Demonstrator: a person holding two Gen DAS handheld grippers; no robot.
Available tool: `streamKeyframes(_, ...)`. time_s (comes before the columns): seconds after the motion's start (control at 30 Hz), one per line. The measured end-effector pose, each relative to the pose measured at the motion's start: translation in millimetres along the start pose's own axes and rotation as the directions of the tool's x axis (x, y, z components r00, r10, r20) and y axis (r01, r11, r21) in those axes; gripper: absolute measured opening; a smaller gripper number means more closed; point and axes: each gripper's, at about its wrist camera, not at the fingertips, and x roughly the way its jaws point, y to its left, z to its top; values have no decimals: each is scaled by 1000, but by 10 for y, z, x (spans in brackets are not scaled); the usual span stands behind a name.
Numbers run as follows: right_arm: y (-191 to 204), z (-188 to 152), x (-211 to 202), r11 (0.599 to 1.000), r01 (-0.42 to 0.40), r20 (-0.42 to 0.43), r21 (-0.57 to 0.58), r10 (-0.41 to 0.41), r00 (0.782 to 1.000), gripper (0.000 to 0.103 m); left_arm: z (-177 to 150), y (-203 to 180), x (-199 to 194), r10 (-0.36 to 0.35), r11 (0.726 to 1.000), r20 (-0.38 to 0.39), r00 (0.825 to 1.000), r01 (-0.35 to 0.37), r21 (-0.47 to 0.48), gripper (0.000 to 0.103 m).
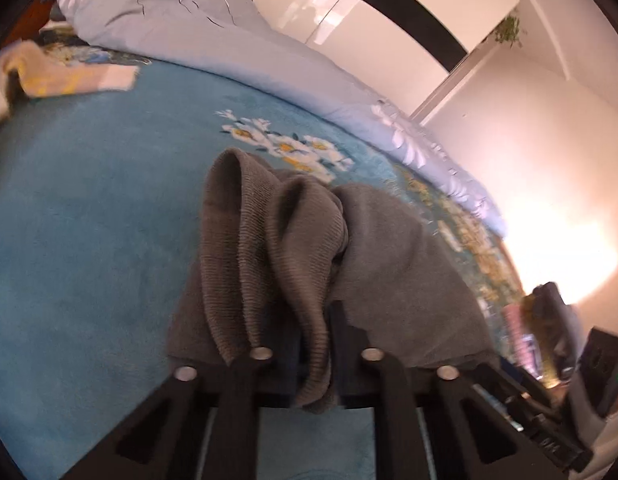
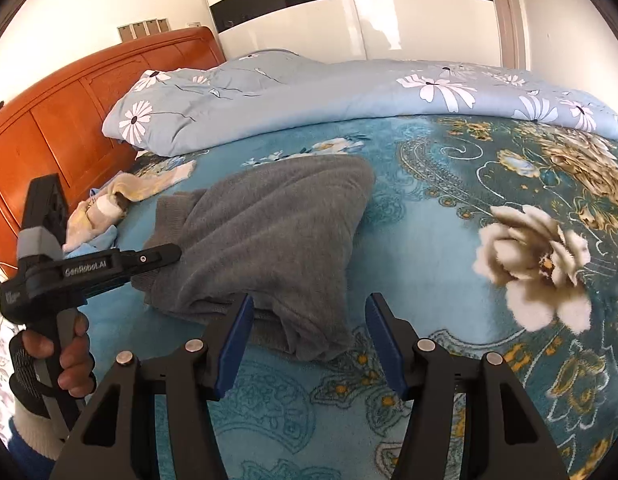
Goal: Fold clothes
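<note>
A grey knit garment point(image 2: 269, 240) lies bunched on the blue floral bed cover point(image 2: 429, 248). My left gripper point(image 1: 315, 344) is shut on a ribbed edge of the grey garment point(image 1: 277, 248), which drapes over its fingers. In the right wrist view the left gripper point(image 2: 165, 258) enters from the left, held by a hand, with its tip at the garment's left edge. My right gripper point(image 2: 309, 344) is open and empty, its blue-padded fingers point(image 2: 237, 344) just in front of the garment's near corner.
A light blue flowered quilt point(image 2: 309, 96) is heaped along the far side of the bed. A yellow-white towel and small clothes point(image 2: 121, 200) lie near the orange wooden headboard point(image 2: 69, 112). White wardrobe doors point(image 2: 349, 20) stand behind the bed.
</note>
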Motion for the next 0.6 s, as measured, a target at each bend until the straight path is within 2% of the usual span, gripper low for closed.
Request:
streamKeyframes(0.07, -16, 8, -6, 1000, 9, 2, -6, -9, 1000, 60, 66, -40, -12, 6, 1000, 1, 1000, -6, 27, 11)
streamKeyframes(0.2, -102, 7, -36, 1000, 23, 4, 10, -23, 1000, 60, 258, 71, -243, -133, 991, 41, 990, 133, 5, 10)
streamKeyframes(0.23, -127, 1, -45, 1000, 26, 4, 13, -26, 1000, 60, 292, 156, -251, -149, 988, 38, 988, 150, -20, 11)
streamKeyframes(0.33, -191, -25, -27, 999, -1, -9, 35, 1, 1000, 60, 277, 496, -3, -158, 979, -36, 987, 152, -136, 12)
streamKeyframes(0.43, -174, -28, -9, 999, -31, -18, 45, 32, 999, 60, 162, 807, 129, -242, 941, -46, 969, 223, -256, 15)
streamKeyframes(0.5, -130, -24, -17, 999, -32, -16, 22, 32, 999, 60, 132, 822, 90, -263, 934, -34, 964, 245, -260, 16)
streamKeyframes(0.6, -118, -16, -28, 1000, -30, -19, 10, 30, 999, 60, 123, 745, 17, -258, 946, -27, 966, 247, -208, 21)
